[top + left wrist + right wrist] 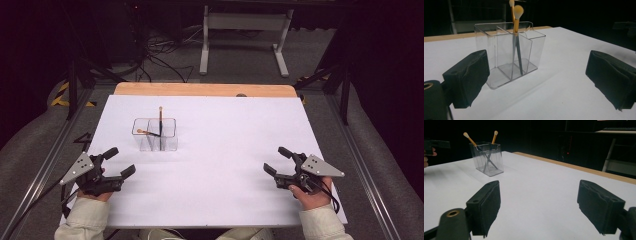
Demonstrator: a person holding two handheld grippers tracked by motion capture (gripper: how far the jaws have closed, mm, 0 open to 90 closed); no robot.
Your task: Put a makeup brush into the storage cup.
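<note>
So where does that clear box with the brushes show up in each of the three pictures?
High view: the clear box stands left of centre on the white table.
Left gripper view: upper middle, close, between the jaws.
Right gripper view: upper left, far off.
Shared landmark: the two gold-handled brushes standing in it.

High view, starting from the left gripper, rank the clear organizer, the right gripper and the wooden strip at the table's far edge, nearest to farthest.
From the left gripper:
1. Clear organizer, just ahead of it and slightly right, holding two brushes.
2. Wooden strip, along the table's far edge, beyond the organizer.
3. Right gripper, across the white table on the right side, jaws open.
</note>
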